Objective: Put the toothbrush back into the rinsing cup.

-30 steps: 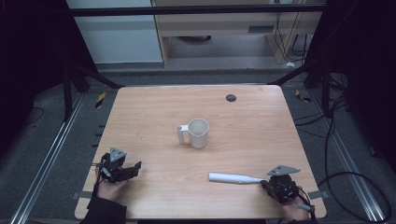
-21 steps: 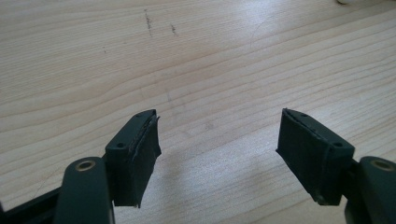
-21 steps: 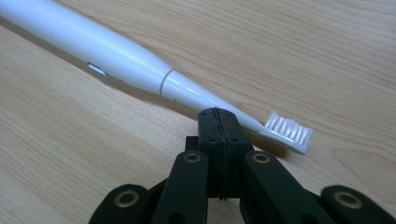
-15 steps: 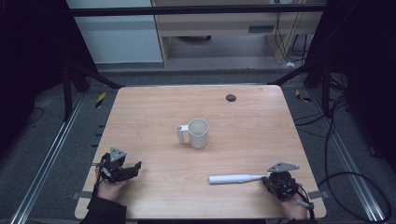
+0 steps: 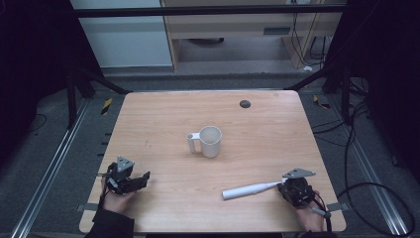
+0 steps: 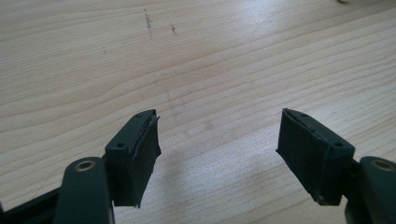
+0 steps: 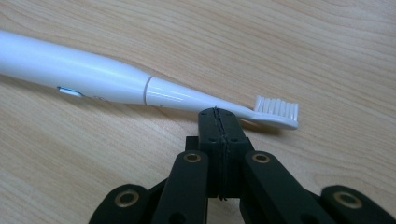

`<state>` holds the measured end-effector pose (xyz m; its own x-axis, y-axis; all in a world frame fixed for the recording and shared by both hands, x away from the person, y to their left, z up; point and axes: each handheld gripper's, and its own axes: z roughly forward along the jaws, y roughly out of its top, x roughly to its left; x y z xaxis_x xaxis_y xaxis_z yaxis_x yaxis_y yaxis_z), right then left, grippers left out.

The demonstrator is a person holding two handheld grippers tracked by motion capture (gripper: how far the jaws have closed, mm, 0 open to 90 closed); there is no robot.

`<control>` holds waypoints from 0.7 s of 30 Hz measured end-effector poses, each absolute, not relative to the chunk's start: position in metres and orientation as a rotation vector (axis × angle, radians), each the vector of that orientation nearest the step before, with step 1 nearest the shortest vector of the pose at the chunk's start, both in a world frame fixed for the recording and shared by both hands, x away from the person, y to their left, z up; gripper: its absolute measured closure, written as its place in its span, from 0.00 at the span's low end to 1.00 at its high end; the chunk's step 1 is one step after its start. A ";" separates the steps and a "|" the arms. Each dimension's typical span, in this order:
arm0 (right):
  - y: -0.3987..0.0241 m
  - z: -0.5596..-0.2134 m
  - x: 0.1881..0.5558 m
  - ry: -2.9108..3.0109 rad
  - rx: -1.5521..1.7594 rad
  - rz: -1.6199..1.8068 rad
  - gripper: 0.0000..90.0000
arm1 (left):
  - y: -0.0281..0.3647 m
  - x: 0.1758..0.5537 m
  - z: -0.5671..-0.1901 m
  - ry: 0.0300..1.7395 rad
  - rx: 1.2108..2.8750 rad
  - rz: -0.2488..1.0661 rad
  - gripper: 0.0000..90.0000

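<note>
A white electric toothbrush (image 5: 247,190) lies flat near the front right of the wooden table (image 5: 163,119), with its bristle head pointing right. My right gripper (image 5: 285,184) is shut, and its closed tips (image 7: 218,114) rest against the thin neck of the toothbrush (image 7: 93,77), with nothing between the jaws. At the front left, my left gripper (image 5: 143,177) is open just above the bare wood. Its two pads (image 6: 140,154) stand wide apart around nothing. A white mug (image 5: 210,141) stands upright at the table's middle, handle to the left.
A small dark round spot (image 5: 244,103) sits near the far edge of the table. Metal rails and cables run along the floor on both sides. Cabinets stand beyond the far edge.
The right gripper has crept slightly forward against the toothbrush's neck. The brush has swung from level to slightly tilted, head end farther away. The left gripper has not moved.
</note>
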<state>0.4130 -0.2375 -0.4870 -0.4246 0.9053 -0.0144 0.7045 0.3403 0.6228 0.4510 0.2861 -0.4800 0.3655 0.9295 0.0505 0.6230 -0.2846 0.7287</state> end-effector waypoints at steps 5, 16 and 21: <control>-0.237 -0.488 0.419 2.248 1.416 0.771 1.00 | 0.286 0.451 -0.480 1.339 2.012 0.640 0.31; -0.238 -0.491 0.427 2.245 1.423 0.801 1.00 | 0.286 0.451 -0.480 1.338 2.014 0.640 0.31; -0.237 -0.491 0.430 2.248 1.424 0.801 1.00 | 0.285 0.451 -0.480 1.338 2.016 0.640 0.31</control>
